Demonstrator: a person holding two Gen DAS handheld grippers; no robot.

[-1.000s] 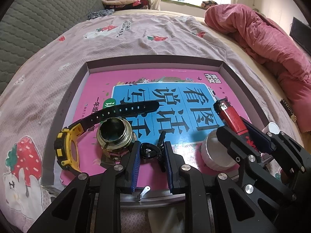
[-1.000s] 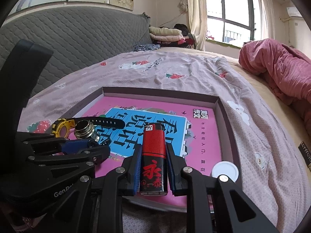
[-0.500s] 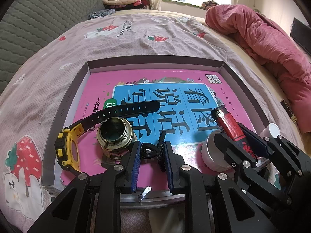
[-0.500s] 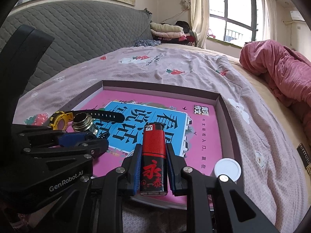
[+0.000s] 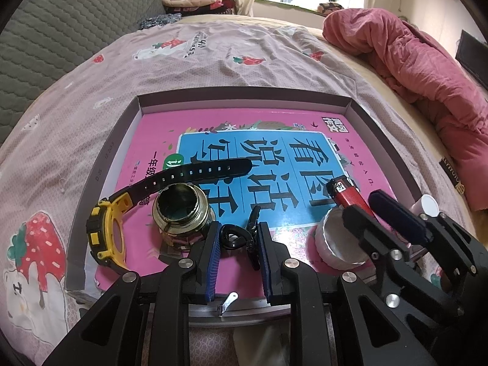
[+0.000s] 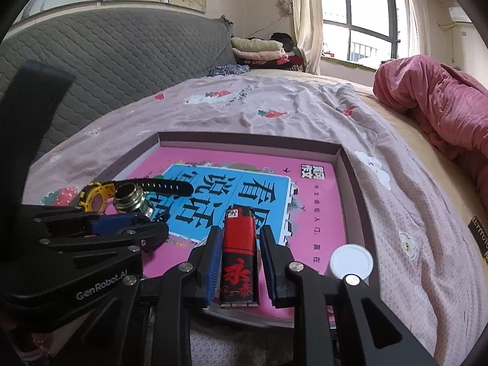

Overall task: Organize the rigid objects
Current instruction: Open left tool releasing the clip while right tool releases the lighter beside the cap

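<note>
One lighter [image 6: 239,256] between opening right gripper [image 6: 239,238] jaws; left gripper [image 5: 236,239] pinching one black clip [image 5: 235,236]; one watch [image 5: 109,228]

My left wrist camera sits just behind my left gripper [image 5: 236,241] and looks steeply down over the near edge of the tray [image 5: 244,93], close to it, so the pink book [image 5: 244,128] fills the middle of the frame. My right wrist camera rides behind my right gripper [image 6: 239,238], tilted less, so the grey headboard [image 6: 122,52] and window [image 6: 357,15] take the upper part of the frame. Both face the same way across the bed. They share the tray, the book, the yellow watch [image 5: 105,231] [image 6: 93,196] and the pink quilt [image 5: 411,70] [image 6: 442,97]. Each sees the other gripper: mine at lower right, the other at lower left.
</note>
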